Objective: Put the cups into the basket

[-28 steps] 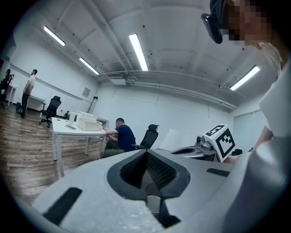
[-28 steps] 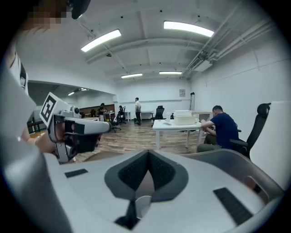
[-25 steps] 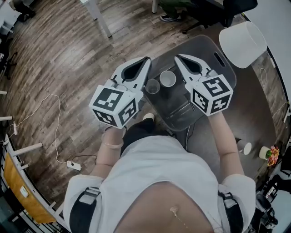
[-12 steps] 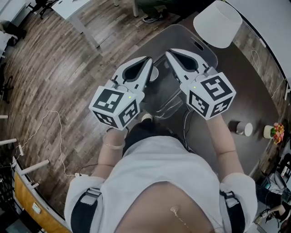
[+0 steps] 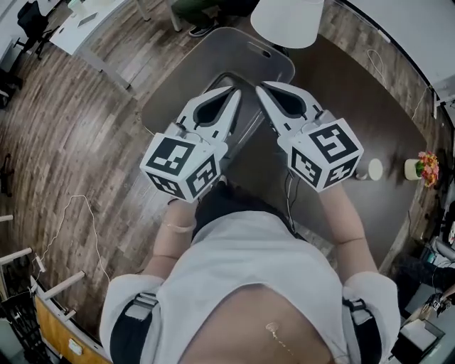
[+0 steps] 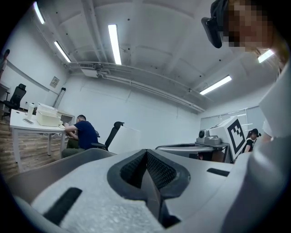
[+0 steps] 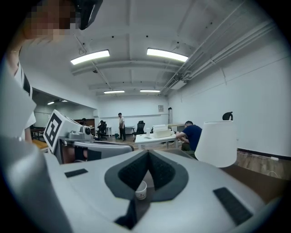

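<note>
Jaws first: my left gripper point(image 6: 146, 153) and right gripper point(image 7: 148, 155) are both pressed shut, holding nothing. Beyond the right tips is a paper cup point(image 7: 141, 189) — light, thin, easily crushed, so I'd pinch one wall at the rim, gently. It stands upright, mouth up, long axis vertical — seemingly inside the basket point(image 5: 274, 60).

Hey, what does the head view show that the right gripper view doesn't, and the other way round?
Only the head view: the flower pot on the dark table and the cable on the floor.
Only the right gripper view: a paper cup seen through the gap under its shut jaws, a seated person at a desk, and the ceiling lights.
Both: the lampshade, the left gripper and the right gripper.
</note>
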A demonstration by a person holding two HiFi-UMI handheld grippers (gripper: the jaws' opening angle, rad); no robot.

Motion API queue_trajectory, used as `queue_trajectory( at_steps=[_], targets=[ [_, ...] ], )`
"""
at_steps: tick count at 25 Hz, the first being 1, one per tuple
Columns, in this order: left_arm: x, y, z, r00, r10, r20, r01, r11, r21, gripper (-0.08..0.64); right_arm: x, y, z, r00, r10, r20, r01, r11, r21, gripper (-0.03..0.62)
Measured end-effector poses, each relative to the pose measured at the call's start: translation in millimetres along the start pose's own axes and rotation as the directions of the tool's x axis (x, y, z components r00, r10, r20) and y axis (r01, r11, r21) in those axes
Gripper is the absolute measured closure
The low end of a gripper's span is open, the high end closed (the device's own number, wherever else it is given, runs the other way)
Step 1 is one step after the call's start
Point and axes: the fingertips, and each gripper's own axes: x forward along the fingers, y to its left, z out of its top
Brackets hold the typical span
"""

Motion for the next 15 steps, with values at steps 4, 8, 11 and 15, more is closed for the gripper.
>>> queue_trajectory(
  at_steps=[4,8,11,15],
  targets=[
    [11.3,-33.3,-1.1,0.999,-0.052,0.008,0.052,0.999,0.002,0.551,-32.9,-11.3,-5.8,0.998,-0.062,0.002,0.062,0.998,0.009,0.581],
    [22.0,-64.4,-6.6,0.996,-0.09,0.012,0.09,0.996,0.0,0.551,-64.3,-22.5,-15.5,0.994,-0.108,-0.002,0.108,0.994,0.015,0.581],
    [28.7,-90.7,-14.3,0.993,-0.118,0.0,0.118,0.993,0.003,0.551,-89.1,-27.7,-23.2,0.991,-0.134,-0.006,0.135,0.991,0.019,0.581],
    [34.8,-120.3,-27.7,0.988,-0.155,-0.018,0.155,0.988,-0.002,0.551,-119.9,-32.6,-32.8,0.984,-0.179,0.001,0.179,0.984,0.021,0.581]
  ],
)
